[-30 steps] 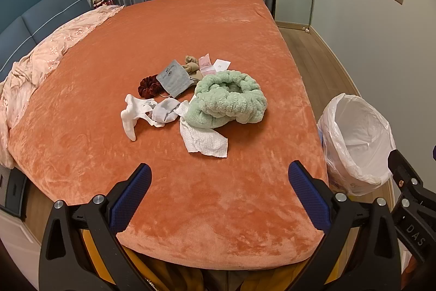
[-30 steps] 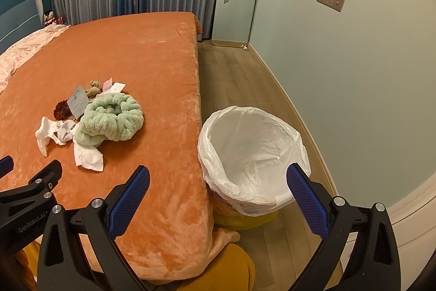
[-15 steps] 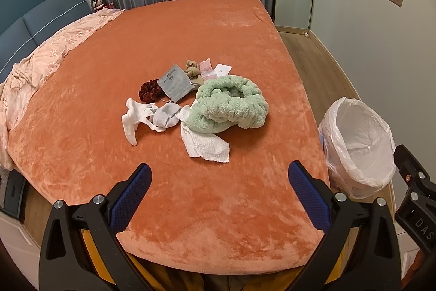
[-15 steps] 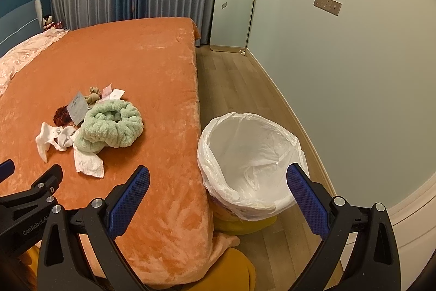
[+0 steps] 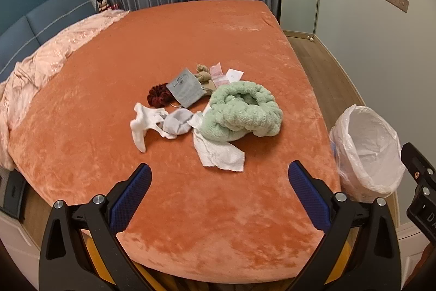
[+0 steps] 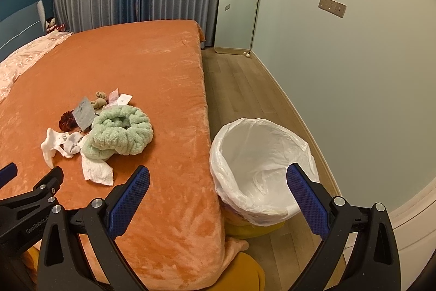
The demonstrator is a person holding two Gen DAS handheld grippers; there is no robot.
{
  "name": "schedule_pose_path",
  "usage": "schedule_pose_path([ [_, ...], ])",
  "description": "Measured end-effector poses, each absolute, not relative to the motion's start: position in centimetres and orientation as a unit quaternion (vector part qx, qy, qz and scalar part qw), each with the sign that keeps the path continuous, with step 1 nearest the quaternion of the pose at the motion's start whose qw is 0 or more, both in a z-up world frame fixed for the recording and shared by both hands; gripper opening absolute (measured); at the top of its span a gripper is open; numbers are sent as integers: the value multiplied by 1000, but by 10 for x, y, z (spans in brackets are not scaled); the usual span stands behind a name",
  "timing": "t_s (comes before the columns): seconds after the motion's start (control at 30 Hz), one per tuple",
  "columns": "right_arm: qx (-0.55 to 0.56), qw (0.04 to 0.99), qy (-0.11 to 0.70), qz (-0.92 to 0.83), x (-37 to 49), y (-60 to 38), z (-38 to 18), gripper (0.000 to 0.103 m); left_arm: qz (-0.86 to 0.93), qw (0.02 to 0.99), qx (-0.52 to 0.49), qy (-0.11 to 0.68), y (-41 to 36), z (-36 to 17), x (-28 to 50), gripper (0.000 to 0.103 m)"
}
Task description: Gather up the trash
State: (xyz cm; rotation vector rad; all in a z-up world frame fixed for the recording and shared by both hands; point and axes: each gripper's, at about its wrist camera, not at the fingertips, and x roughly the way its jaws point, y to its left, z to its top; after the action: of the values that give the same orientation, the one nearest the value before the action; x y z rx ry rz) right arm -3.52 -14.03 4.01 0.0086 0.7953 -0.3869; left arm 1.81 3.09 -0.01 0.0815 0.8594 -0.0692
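Observation:
A heap lies mid-bed: a crumpled white tissue nearest me, a green fluffy headband, white socks, a grey packet, a dark red scrunchie, a beige item and paper slips. A bin with a white liner stands on the floor beside the bed's right edge. My left gripper is open and empty above the bed's near edge. My right gripper is open and empty, above the bed edge and bin.
The bed has an orange plush cover. A pink quilt lies along its left side. A wood floor strip runs between bed and wall, with a standing mirror at its far end. Curtains hang behind.
Both grippers have drawn back and risen a little, so the heap and the bin look smaller and farther. Nothing on the bed has moved.

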Motion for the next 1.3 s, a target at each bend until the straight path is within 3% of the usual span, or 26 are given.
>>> schedule_pose_path([
  [0.43, 7, 911, 387, -144, 14, -102, 34, 96, -24, 902, -11, 431, 94, -18, 74, 96],
  [0.87, 20, 904, 421, -71, 112, -43, -17, 92, 29, 881, -108, 460, 208, -77, 177, 94],
  [1.03, 43, 889, 453, -60, 143, -32, -49, 85, 20, 864, -130, 485, 217, -102, 205, 86],
  [1.1, 51, 882, 465, -60, 151, -30, -58, 81, 10, 856, -135, 498, 217, -113, 213, 71],
  [1.23, 68, 870, 485, -61, 161, -29, -75, 71, 1, 842, -158, 516, 218, -128, 220, 57],
  [1.3, 82, 863, 495, -61, 164, -30, -82, 61, -10, 838, -160, 521, 213, -131, 221, 42],
])
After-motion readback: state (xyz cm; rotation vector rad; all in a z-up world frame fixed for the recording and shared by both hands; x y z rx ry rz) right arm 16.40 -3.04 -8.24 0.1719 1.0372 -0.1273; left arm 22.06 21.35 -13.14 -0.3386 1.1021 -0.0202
